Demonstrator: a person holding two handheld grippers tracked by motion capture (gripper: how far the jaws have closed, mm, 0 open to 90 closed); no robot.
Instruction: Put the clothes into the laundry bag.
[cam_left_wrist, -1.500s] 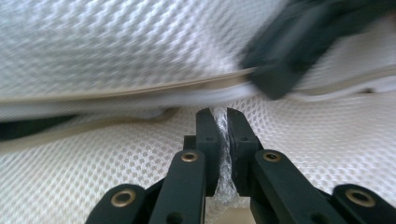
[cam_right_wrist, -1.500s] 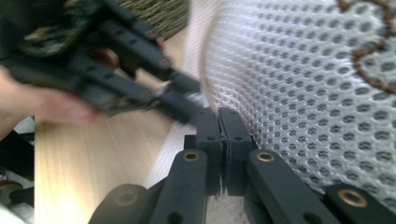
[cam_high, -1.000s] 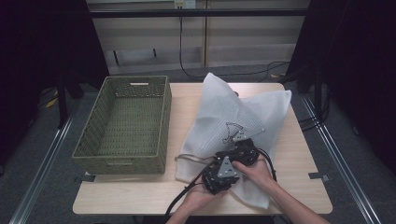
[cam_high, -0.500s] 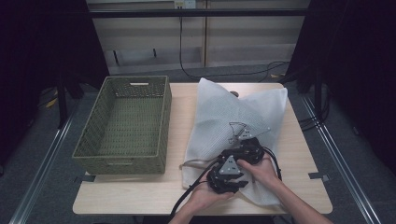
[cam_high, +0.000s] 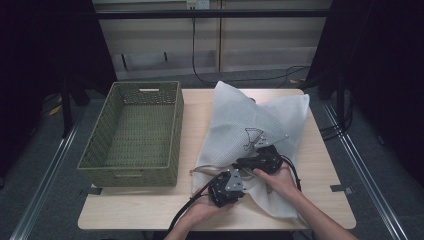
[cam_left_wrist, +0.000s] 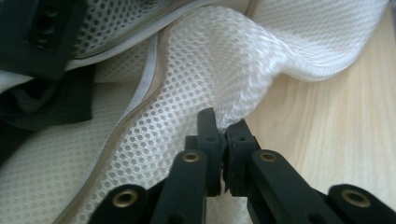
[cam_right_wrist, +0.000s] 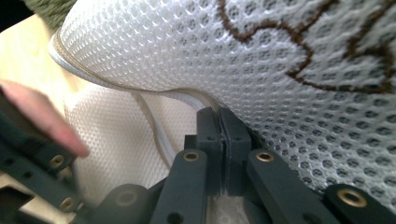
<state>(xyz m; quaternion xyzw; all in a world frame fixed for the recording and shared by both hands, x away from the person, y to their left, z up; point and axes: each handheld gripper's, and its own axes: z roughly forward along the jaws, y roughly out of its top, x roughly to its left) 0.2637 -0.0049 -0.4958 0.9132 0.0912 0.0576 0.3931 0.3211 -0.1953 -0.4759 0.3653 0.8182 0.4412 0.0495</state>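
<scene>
High view pictures show a big white mesh bag (cam_high: 252, 127) lying on the right half of a wooden table (cam_high: 320, 200). A green woven basket (cam_high: 135, 132) sits on the left half, just beside the bag. A person's two hands come in from the bottom edge, and each one holds a black gripper at the near end of the bag. The left gripper (cam_left_wrist: 225, 135) has just opened a bit and closed again, and its jaws now pinch a fold of the mesh bag right at the edge, beside the bare wood. The right gripper (cam_right_wrist: 223, 122) has its jaws pressed together on the bag's edge, next to the pale zipper seam (cam_right_wrist: 154, 126). A brown stitched drawing (cam_right_wrist: 317, 51) shows on the bag near the right gripper.
</scene>
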